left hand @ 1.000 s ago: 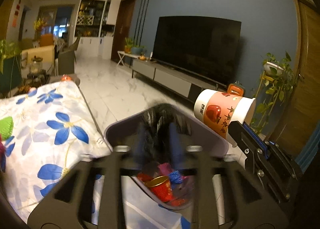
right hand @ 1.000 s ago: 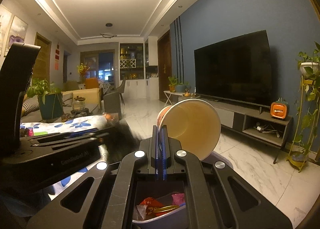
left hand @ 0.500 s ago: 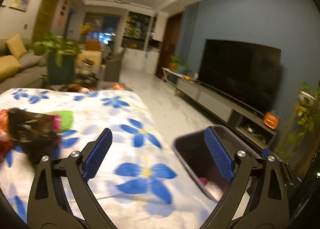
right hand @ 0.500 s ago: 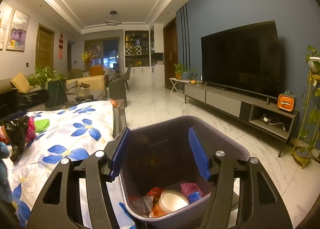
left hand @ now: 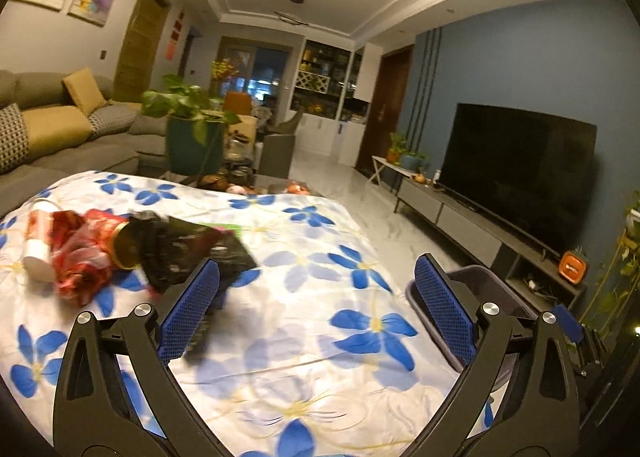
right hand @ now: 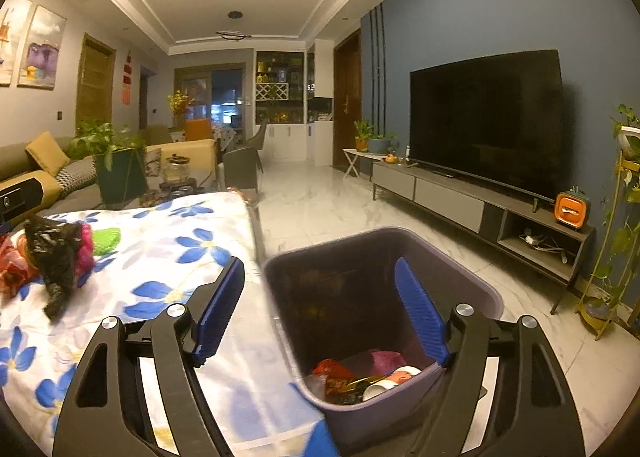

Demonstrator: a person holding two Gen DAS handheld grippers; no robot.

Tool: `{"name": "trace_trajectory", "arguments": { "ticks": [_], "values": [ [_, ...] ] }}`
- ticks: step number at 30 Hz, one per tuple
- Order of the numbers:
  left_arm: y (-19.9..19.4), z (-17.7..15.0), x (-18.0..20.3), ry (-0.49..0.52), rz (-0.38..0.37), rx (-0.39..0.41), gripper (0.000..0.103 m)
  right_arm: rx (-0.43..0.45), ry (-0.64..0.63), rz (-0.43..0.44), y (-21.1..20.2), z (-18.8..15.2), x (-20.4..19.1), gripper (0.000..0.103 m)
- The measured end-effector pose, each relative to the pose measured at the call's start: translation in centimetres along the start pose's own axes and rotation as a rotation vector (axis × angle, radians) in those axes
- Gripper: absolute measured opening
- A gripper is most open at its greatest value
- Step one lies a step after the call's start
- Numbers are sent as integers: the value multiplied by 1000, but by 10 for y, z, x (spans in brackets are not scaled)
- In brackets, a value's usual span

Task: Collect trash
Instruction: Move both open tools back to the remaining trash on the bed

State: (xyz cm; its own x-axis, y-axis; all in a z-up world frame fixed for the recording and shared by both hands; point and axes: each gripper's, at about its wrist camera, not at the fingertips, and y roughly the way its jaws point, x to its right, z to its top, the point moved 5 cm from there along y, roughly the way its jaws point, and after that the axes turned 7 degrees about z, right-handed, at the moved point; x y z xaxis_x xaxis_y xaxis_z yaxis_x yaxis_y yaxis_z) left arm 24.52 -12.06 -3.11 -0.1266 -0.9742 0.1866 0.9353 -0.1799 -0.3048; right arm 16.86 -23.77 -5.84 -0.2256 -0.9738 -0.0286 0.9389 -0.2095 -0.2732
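Both claws (left hand: 316, 309) (right hand: 320, 313) agape — no writing legible on trash (left hand: 132, 253).

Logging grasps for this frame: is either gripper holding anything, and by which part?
Nothing is held: left gripper and right gripper are both open and empty.

Right gripper (right hand: 320, 313): a second ago clamped on a paper cup above the bin (right hand: 472, 281); jaws now spread wide, nothing between them. The cup (right hand: 390, 383) lies among the trash on the bin floor.

Left gripper (left hand: 316, 311): a second ago over the bin, blurred, gripping something dark; jaws now wide apart and empty. It has swung off toward 9 o'clock, over the flowered desk cloth (left hand: 320, 337). The trash pile (left hand: 132, 253), black bag and red wrappers, now sits at 10 o'clock from the jaws.
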Motion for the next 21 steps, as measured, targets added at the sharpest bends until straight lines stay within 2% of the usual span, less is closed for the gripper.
{"name": "trace_trajectory", "arguments": {
  "ticks": [7, 15, 21],
  "values": [
    [-24, 9, -49, -53, 82, 23, 97, -11, -31, 58, -4, 4, -39, 80],
    [-48, 12, -121, -71, 214, 44, 97, -22, -56, 188, -1, -4, -99, 80],
    [-55, 9, -164, -66, 283, 47, 97, -41, -40, 293, 9, -5, -141, 80]
  ]
}}
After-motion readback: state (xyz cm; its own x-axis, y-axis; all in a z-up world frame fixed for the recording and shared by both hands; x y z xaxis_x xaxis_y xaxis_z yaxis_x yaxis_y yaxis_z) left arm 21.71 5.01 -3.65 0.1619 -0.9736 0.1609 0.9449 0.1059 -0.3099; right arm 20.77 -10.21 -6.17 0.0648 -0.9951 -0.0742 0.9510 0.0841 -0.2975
